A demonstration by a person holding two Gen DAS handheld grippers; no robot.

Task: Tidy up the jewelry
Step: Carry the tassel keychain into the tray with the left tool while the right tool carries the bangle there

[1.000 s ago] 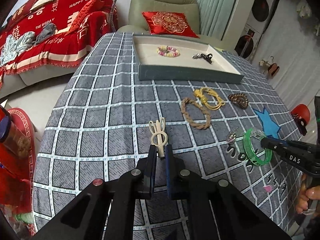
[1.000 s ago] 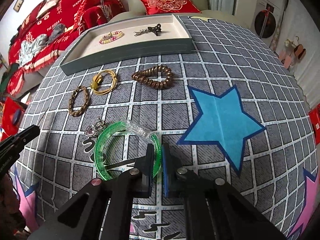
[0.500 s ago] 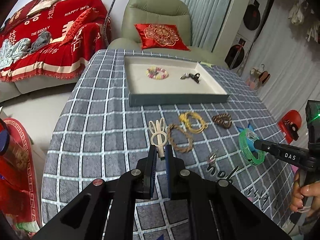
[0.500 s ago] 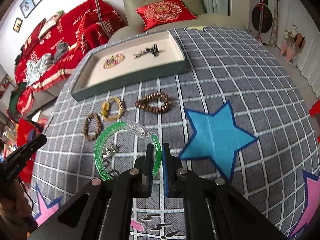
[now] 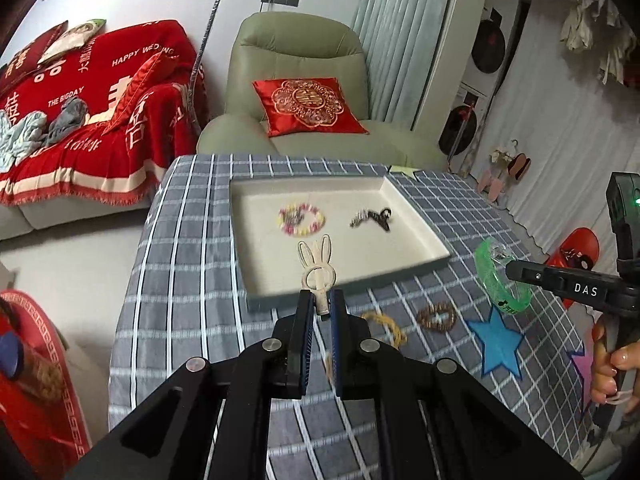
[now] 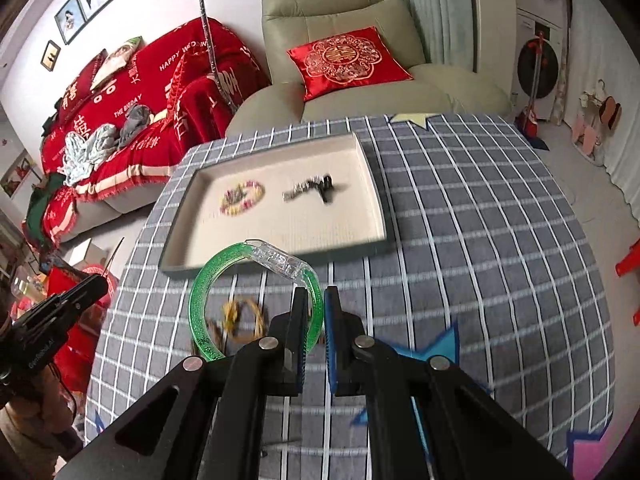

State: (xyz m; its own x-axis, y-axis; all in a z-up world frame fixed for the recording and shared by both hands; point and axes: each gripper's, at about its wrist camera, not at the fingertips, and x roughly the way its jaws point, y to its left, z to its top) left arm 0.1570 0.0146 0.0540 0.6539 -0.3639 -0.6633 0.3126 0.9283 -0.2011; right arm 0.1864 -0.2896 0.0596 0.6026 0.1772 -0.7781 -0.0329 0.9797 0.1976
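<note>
Rabbit clip (image 5: 317,263), cream, pinched by its stem in the left gripper (image 5: 320,305), held above the tray's (image 5: 416,222) near edge. Green bangle (image 6: 256,296) clamped by its rim in the right gripper (image 6: 316,308), hanging over the checked cloth (image 6: 460,216) just short of the tray. Inside the tray: a pastel bead bracelet (image 5: 302,220) and a dark hair clip (image 5: 372,218), apart. On the cloth nearer: a gold chain (image 6: 242,318) and a brown bead bracelet (image 5: 436,317). Beyond: armchair with red cushion (image 5: 306,105).
</note>
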